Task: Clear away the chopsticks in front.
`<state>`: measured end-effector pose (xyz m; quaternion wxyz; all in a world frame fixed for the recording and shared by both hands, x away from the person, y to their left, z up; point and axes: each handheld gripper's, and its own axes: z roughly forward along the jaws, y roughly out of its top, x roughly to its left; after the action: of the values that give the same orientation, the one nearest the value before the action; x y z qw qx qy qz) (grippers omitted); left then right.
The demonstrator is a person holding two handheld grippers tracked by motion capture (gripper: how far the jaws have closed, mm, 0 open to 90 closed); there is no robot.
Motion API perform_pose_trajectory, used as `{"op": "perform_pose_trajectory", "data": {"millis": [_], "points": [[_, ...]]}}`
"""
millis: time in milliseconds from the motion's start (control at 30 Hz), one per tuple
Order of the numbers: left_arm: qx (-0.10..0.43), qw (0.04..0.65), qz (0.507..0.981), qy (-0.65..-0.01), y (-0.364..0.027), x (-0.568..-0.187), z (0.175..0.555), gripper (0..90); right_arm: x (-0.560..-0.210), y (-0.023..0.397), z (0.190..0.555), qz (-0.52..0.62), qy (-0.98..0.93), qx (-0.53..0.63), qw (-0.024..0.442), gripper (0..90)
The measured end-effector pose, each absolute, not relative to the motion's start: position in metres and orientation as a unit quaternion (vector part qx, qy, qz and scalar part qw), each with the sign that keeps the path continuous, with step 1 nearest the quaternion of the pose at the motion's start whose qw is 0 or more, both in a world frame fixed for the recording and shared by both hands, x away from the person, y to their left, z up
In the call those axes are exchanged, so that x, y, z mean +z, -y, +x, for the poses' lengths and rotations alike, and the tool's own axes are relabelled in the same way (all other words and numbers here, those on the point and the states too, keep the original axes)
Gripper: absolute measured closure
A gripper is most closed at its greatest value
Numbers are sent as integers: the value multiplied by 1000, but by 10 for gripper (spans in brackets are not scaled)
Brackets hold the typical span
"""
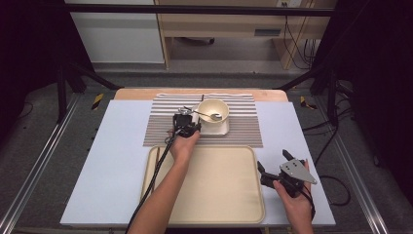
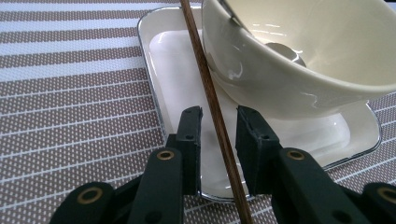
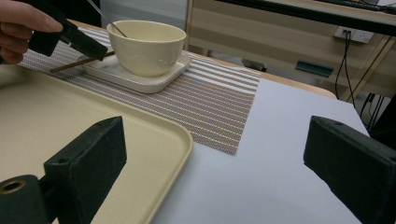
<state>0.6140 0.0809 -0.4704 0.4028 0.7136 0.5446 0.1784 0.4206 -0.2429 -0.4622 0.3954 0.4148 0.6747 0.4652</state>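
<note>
My left gripper (image 2: 218,122) straddles a wooden chopstick (image 2: 210,100) lying across the white rectangular plate (image 2: 173,70) beside the cream bowl (image 2: 299,51); its pads look not quite touching. My right gripper (image 3: 215,163) hangs spread wide and empty beside the tray (image 3: 70,121).

A lab recording bay is showing here: black frame rails (image 1: 195,9) are spanning twelve o'clock, cables (image 1: 297,44) are hanging at one o'clock, floor tracks (image 1: 34,170) are flanking the table (image 1: 107,161).
</note>
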Motion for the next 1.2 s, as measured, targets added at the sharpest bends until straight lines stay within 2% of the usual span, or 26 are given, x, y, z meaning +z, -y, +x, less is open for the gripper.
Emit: {"op": "perform_pose_trajectory", "data": {"millis": [1200], "points": [[157,420,692,-566,-80,-473,616,813,-463,241,421,413,-678,463,394,61]]}}
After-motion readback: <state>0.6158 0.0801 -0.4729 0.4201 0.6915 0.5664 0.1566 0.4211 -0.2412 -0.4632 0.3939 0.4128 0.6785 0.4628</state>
